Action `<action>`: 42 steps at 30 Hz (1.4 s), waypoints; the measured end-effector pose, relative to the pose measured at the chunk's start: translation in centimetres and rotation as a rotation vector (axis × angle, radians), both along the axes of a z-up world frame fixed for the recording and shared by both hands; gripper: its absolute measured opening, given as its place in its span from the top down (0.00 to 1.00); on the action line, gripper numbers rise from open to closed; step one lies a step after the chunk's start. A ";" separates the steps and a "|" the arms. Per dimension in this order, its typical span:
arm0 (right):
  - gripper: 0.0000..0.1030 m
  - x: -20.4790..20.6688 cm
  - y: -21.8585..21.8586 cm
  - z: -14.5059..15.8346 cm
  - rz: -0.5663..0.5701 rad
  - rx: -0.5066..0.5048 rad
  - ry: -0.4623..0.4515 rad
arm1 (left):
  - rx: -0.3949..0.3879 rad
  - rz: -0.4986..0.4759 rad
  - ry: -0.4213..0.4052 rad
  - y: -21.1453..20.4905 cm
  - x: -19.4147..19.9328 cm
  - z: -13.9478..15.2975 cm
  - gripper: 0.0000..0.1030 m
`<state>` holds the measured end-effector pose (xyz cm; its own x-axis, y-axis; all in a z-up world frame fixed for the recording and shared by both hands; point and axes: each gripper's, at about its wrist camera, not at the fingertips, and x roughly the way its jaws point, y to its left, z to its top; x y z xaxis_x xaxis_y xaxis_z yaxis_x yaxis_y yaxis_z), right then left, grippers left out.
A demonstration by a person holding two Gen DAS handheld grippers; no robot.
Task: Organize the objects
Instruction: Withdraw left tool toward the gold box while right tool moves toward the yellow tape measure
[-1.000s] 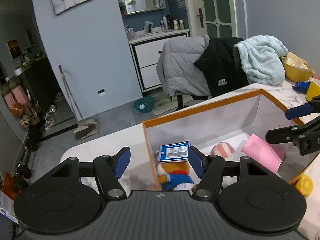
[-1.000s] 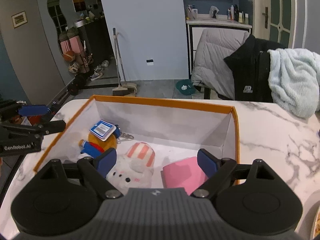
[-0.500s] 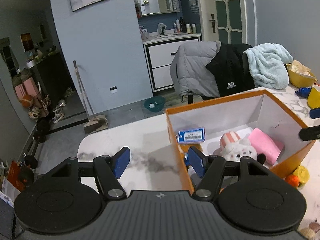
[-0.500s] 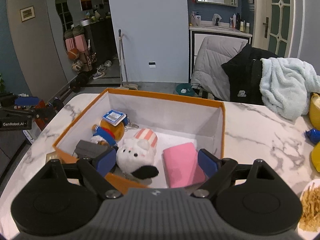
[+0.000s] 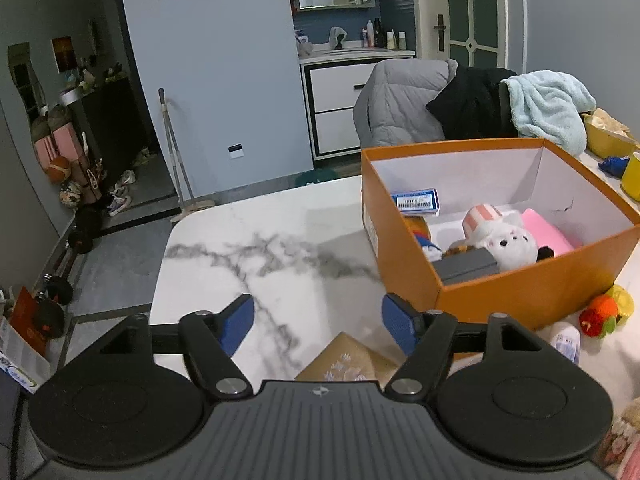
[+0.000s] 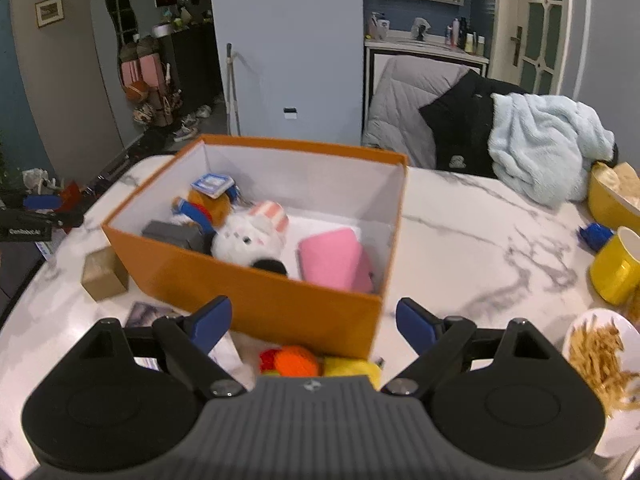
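Orange box (image 6: 280,300): mid-table, holding plush toys. Left gripper (image 5: 318,320): jaws opening, empty, over the small brown box (image 5: 348,360). Right gripper (image 6: 314,322): jaws apart, empty. Risk: your low reach for the orange toy (image 6: 296,360) may shove the box.

Dim cool indoor light, fisheye-bent edges (slight motion blur).

The right tool's body hides part of the orange plush (image 6: 294,360); the fries plate (image 6: 600,354) is cut off.
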<state>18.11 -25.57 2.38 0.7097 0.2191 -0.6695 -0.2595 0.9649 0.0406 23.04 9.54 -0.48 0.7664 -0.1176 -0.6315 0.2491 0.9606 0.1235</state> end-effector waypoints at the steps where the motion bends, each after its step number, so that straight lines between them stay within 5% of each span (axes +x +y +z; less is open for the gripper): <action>1: 0.12 -0.1 -0.3 -0.3 -0.008 -0.008 0.004 | -0.004 -0.010 -0.004 0.2 -0.2 -0.3 0.17; 23: 0.10 0.6 -1.7 -7.1 -0.023 -0.124 0.136 | 0.082 -0.266 0.022 0.0 -0.8 -6.2 0.14; 42: 0.10 1.9 -0.5 -10.4 0.002 -0.213 0.158 | 0.110 -0.320 0.044 -0.4 0.8 -8.1 0.13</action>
